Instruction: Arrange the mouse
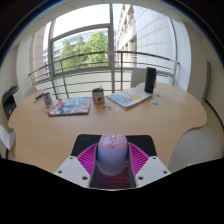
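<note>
Between my gripper's (112, 172) 2 pink pads (86, 157) sat the mouse (112, 156), both fingers pressed against it, above a dark mat (140, 142) on the wooden table (60, 130).

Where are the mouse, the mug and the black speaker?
mouse (112, 153): gripper view, its rounded top, held between the gripper's pads.
mug (98, 96): gripper view, its side.
black speaker (150, 80): gripper view, its front face.
</note>
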`<state>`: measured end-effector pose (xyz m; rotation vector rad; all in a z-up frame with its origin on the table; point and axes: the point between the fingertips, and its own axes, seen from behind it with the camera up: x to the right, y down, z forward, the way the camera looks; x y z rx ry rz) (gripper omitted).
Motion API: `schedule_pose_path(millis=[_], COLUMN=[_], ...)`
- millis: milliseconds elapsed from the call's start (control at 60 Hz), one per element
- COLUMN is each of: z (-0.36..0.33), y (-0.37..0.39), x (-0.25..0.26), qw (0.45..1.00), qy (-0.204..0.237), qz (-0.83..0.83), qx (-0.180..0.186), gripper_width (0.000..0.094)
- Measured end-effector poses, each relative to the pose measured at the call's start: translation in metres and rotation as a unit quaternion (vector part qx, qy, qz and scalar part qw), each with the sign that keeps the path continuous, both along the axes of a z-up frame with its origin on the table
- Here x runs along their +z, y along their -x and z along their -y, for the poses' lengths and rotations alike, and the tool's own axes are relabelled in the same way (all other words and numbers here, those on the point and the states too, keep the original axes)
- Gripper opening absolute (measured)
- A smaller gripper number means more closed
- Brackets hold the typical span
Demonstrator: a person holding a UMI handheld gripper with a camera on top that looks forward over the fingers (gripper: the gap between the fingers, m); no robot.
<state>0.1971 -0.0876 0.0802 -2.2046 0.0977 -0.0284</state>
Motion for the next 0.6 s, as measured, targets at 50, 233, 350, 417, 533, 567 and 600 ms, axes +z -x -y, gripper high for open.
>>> schedule_pose_path(millis=[50,233,350,417,533,567,600], z=[-0.002,0.001,0.002,0.007,0.025,0.033,0.043], y=[-0.004,0.0,-0.003,-0.003,0.001,0.003,0.006], x=[-0.032,-0.087,-0.084,-0.073,-0.038,-0.026,-0.013], qw=[1.0,0.997,0.997,0.998,0.998,0.999,0.999], qy=[0.019,0.077,0.074,0.066,0.048,0.04,0.032], qz=[0.002,-0.012,0.001,0.012,0.026,0.031,0.035], qx=[-0.003,0.008,0.011,0.007,-0.007,-0.012,-0.018], gripper_width=[0.0441,0.0535,0.0646,0.0824,0.0839,0.0841,0.084])
